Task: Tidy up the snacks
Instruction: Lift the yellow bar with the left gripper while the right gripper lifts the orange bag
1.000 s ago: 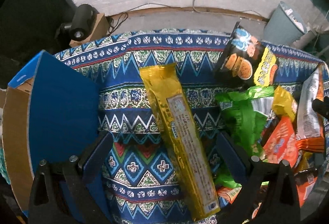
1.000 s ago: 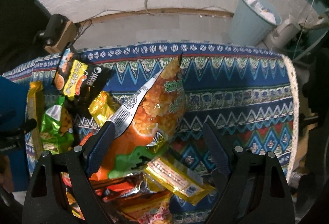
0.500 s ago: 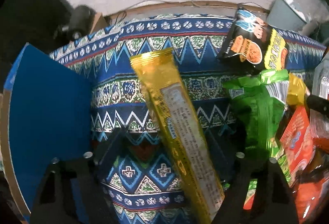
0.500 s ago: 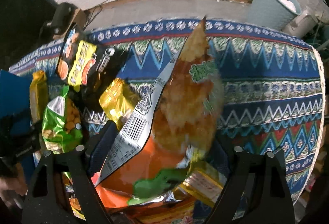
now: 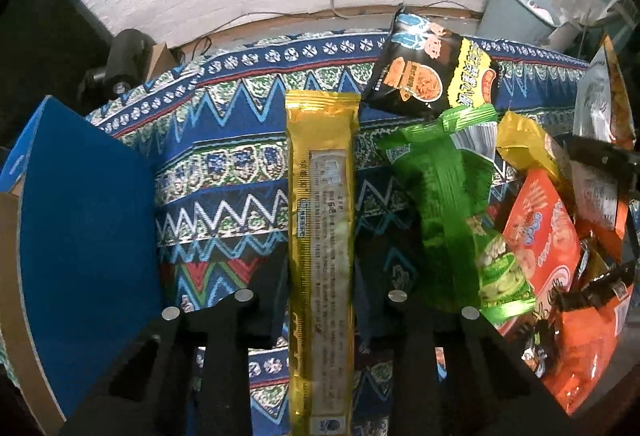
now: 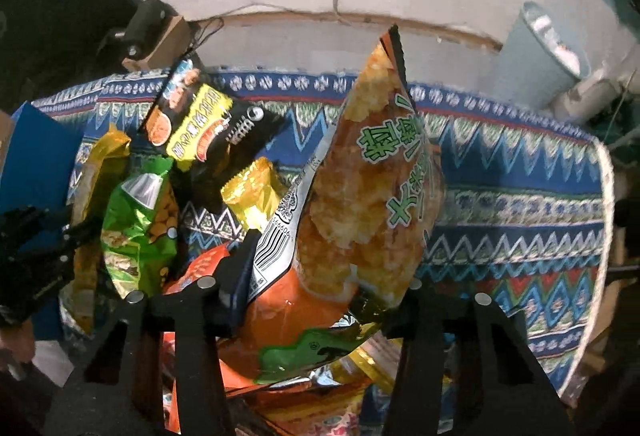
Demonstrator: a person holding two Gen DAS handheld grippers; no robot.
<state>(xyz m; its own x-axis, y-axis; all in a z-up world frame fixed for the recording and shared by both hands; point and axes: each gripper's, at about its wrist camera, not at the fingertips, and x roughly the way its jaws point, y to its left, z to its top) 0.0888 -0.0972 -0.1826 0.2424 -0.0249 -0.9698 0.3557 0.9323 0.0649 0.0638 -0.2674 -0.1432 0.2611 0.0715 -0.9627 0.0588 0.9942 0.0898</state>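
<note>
Bench: a surface draped in a blue, green and red zigzag-patterned cloth point(image 5: 240, 172); its right half, seen from the right wrist, is bare cloth, and nothing sorted lies there.
Box: a blue cardboard box point(image 5: 84, 236) stands at the bench's left edge, just beside the left tool. Its inside is hidden, so I cannot tell whether any snack is in it yet.
Snack heap: most packets lie jumbled and overlapping at the left tool's right side. It includes a black crinkly bag with yellow panel point(image 5: 436, 76) at the far end, a shiny green foil pouch of nuts point(image 5: 452, 204), a small crumpled gold foil packet point(image 5: 524, 140) and a flat orange-red biscuit packet point(image 5: 540, 236). None is lined up or grouped.
Right tool point(image 6: 320, 276): its jaws are closed on the lower part of a large puffed orange bag of crisps with green lettering point(image 6: 368, 188), held upright and clear of the heap.
Left tool point(image 5: 320, 300): a long gold foil biscuit sleeve point(image 5: 322, 236) runs lengthwise between the jaws, pointing away across the cloth. The fingers sit close on either side, but I cannot tell whether they are pinching it.
Progress: early, in my judgement. Two packets are in hand and none is visibly placed.
Remaining: setting down the two packets, probably into or beside the box, then working through the whole heap.
</note>
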